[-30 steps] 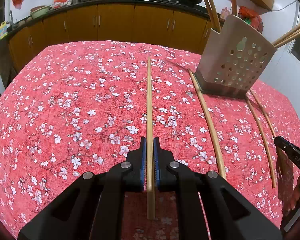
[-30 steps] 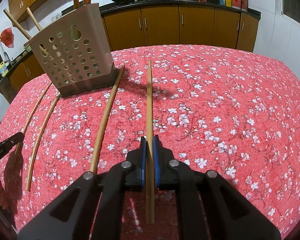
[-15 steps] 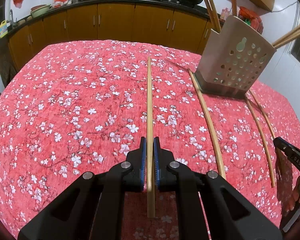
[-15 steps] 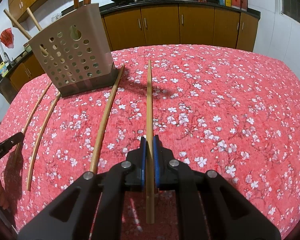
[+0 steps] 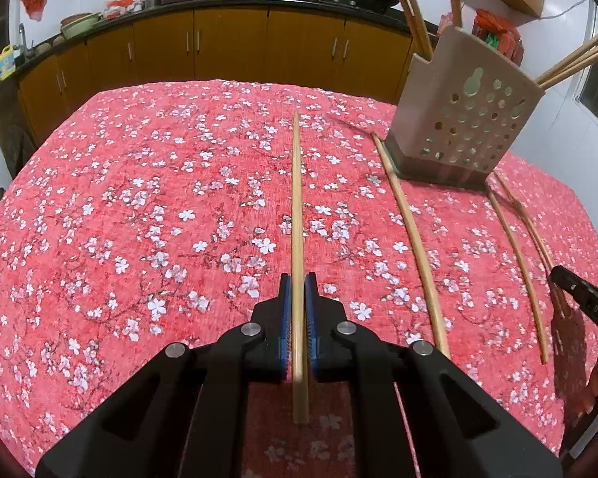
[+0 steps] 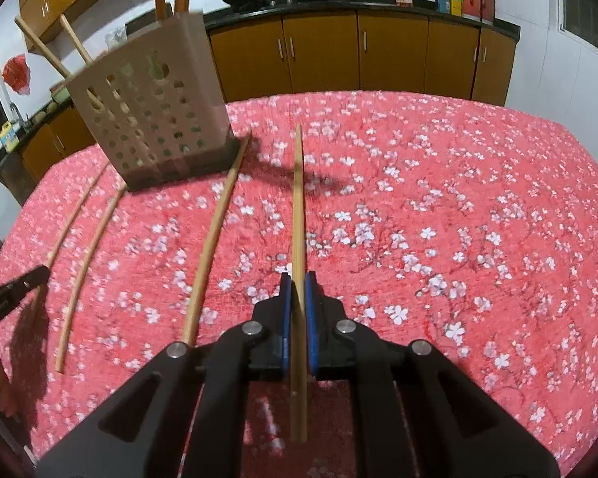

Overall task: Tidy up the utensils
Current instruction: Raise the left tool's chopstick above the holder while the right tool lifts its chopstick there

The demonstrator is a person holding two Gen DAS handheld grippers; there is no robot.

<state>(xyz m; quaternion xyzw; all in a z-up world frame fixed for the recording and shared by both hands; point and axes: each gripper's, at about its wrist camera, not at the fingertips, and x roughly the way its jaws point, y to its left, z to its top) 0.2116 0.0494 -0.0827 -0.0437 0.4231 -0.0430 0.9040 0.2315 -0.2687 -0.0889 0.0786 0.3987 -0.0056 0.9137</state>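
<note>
My left gripper is shut on a wooden chopstick that points forward over the red floral tablecloth. My right gripper is shut on another wooden chopstick, held the same way. A beige perforated utensil holder with several chopsticks in it stands at the far right in the left wrist view and at the far left in the right wrist view. Three loose chopsticks lie on the cloth by the holder.
Brown kitchen cabinets with woks on the black counter run behind the table. The other gripper's tip shows at the right edge of the left wrist view and at the left edge of the right wrist view.
The right wrist view has shifted and blurred: the holder now looks nearer and higher, so the right gripper is moving with its chopstick. The left gripper has barely moved.
</note>
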